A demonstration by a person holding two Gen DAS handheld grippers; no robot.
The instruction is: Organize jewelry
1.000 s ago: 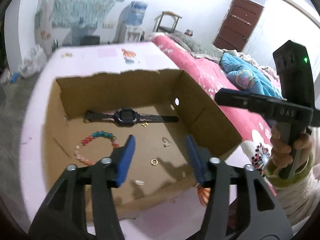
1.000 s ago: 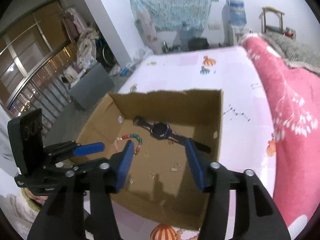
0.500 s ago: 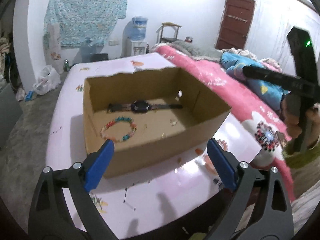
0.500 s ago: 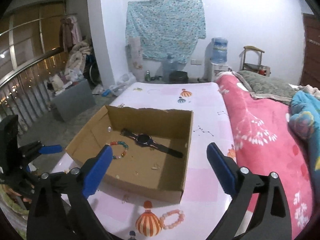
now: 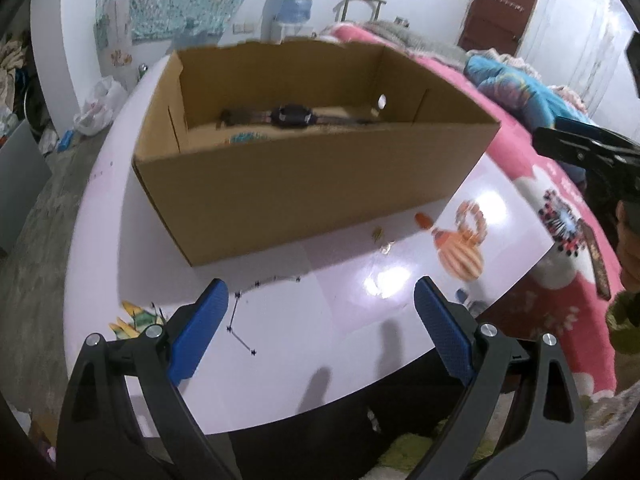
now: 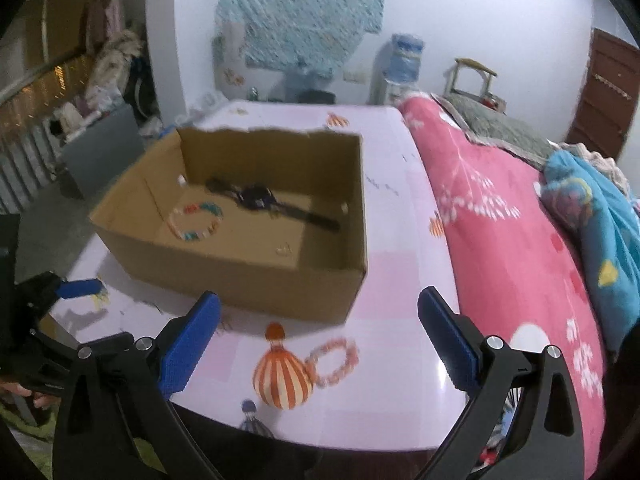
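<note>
A: Cardboard box (image 6: 256,264) sits on the pink-and-white tabletop (image 6: 400,400), its near wall toward both cameras. Inside: a dark watch (image 6: 260,198) laid flat along the far side, a multicoloured bead bracelet (image 6: 196,222) nearer and to the left, and a small pale trinket (image 6: 285,250) on the box floor near the right wall.

B: And outside the box?

A: A pink bead bracelet (image 6: 334,362) lies flat on the tabletop, touching the printed striped balloon, near the front edge. The left view adds two tiny pieces, possibly earrings (image 5: 382,240), just in front of the box wall; too blurred to be sure.

B: Fingers?

A: Left gripper (image 5: 320,336) has its fingers spread wide, nothing between them. Right gripper (image 6: 318,334) likewise, wide and empty, having just been opening. It points down at the tabletop with the pink bracelet lying ahead between its fingers; no contact.

B: Reason for the layout?

A: By judgement, the box is the collecting place, so the loose pieces outside are what remains. The wide spread suits a bracelet lying flat.

B: Obstacles?

A: The box's near wall stands between the bracelet and the box floor, so any piece must clear it. A bed with a pink quilt (image 6: 512,248) runs along the right edge of the tabletop. Both views are smeared.
</note>
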